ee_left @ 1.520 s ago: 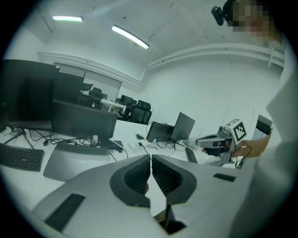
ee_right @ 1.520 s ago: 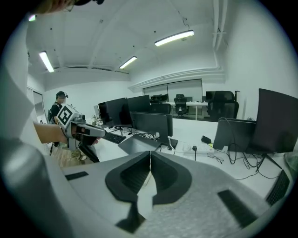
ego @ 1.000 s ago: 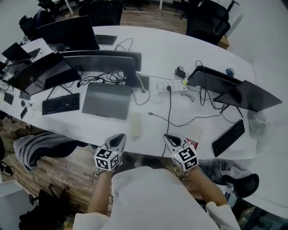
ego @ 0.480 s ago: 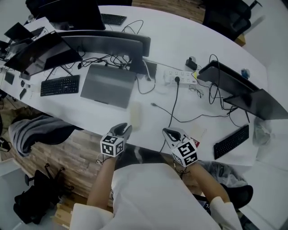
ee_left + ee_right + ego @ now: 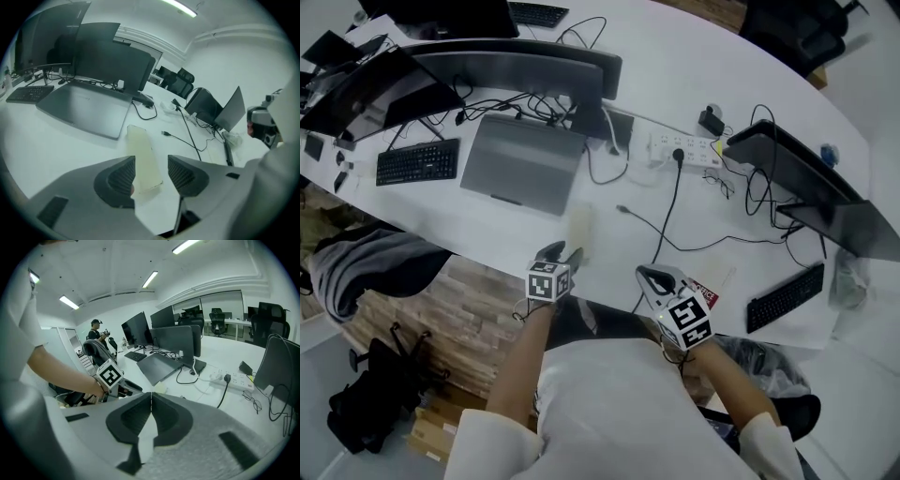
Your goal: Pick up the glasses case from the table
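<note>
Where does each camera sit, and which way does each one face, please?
Head view: on the person's head, facing steeply down at the table; both forearms, left gripper and right gripper show.
Left gripper view: on that gripper, looking along its opening jaws, glasses case between them, ungripped.
Right gripper view: on that gripper, over shut jaws toward the monitors; the left forearm shows.
Shared: all views show the glasses case.
</note>
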### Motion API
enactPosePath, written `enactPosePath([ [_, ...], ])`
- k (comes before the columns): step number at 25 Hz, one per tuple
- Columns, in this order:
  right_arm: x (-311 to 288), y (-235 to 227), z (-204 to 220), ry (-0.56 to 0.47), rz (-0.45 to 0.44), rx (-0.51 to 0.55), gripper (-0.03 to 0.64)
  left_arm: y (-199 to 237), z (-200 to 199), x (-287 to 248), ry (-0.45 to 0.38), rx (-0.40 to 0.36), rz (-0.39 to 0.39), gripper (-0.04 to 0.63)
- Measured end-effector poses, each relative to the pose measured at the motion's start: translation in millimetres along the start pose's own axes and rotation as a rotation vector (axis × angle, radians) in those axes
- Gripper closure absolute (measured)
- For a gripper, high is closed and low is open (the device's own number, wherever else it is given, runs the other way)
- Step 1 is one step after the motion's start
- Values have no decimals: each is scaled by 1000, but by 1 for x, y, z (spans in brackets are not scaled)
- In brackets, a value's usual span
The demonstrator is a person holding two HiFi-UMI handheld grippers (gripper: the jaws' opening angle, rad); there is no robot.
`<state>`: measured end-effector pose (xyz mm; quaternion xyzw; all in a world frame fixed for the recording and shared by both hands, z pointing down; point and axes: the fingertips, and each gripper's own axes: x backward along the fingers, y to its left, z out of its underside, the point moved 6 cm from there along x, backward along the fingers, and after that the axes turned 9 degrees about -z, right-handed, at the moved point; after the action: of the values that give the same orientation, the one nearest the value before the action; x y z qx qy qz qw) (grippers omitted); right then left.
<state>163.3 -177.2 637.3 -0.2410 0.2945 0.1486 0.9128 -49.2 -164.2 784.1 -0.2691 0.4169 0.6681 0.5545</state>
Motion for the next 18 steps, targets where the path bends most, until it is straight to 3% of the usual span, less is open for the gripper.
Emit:
enactPosePath([
  [7, -9, -7, 2, 18, -20, -8, 614, 6, 11, -39, 48, 11, -89, 314],
  [18, -19, -14, 9, 40, -49, -27, 615, 3, 22, -71, 74, -80, -176, 282],
])
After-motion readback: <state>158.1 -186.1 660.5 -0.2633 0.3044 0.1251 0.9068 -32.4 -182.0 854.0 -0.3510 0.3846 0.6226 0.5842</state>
